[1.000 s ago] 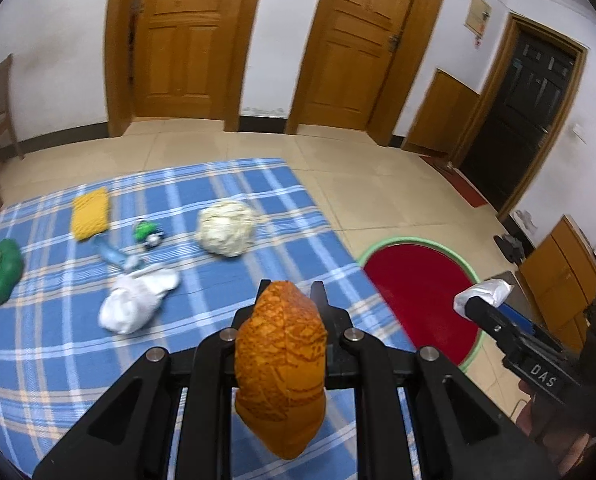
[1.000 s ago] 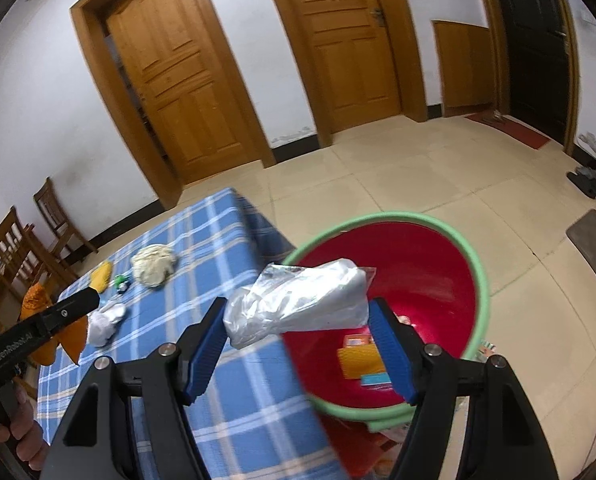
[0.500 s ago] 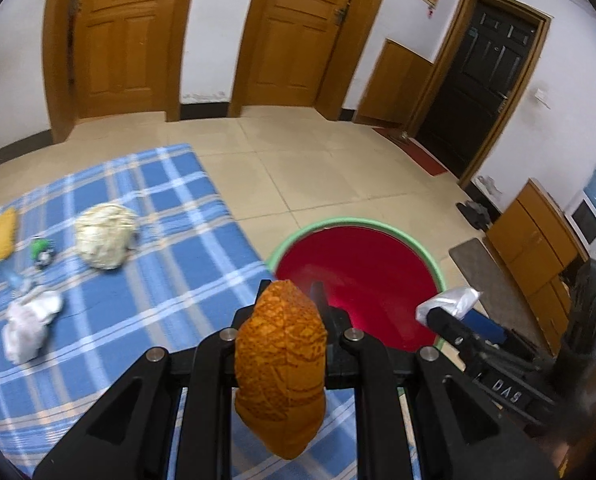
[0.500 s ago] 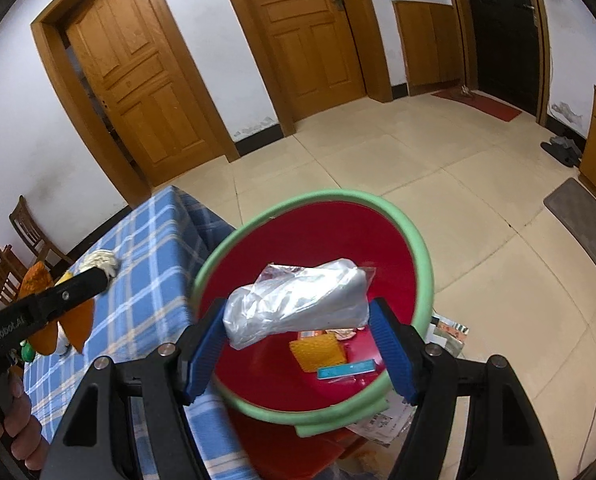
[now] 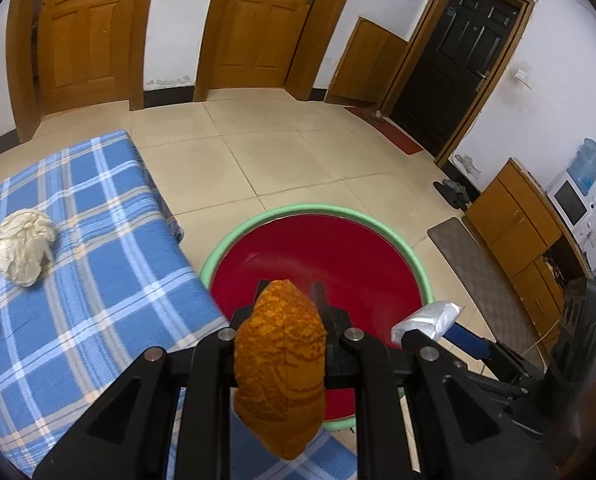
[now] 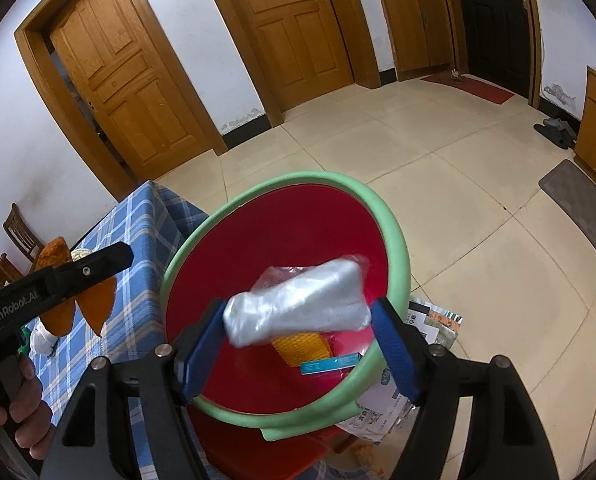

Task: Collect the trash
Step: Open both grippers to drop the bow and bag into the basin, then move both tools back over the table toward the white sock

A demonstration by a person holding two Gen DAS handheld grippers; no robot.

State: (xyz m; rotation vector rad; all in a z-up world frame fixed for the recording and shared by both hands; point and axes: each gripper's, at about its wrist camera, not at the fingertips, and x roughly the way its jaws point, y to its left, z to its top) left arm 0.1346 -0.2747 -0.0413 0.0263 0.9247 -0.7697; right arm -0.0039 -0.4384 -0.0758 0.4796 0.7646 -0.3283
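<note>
A crumpled silver foil wrapper (image 6: 298, 307) lies between the blue pads of the right gripper (image 6: 298, 340), whose jaws are opening; a gap shows on the wrapper's right side, so the grip is judged to be already letting go. The wrapper hangs directly above the round red plastic basin with the pale green rim (image 6: 394, 236), which stands on the tiled floor just right of the table under the blue checked cloth (image 5: 98, 240). A yellow packet (image 6: 302, 346) and a small blue card (image 6: 330, 362) are seen lying in the basin already.

The release is best finished with the gripper held steady over the basin's middle, so that the light wrapper is not carried past the rim. The left gripper (image 5: 286, 312) is closed nearly fully on an orange textured snack bag (image 5: 280, 364), held near the basin's near-left rim. It should be brought further over the red interior before being opened. A crumpled cream paper ball (image 5: 24, 246) remains to be fetched from the cloth.
</note>
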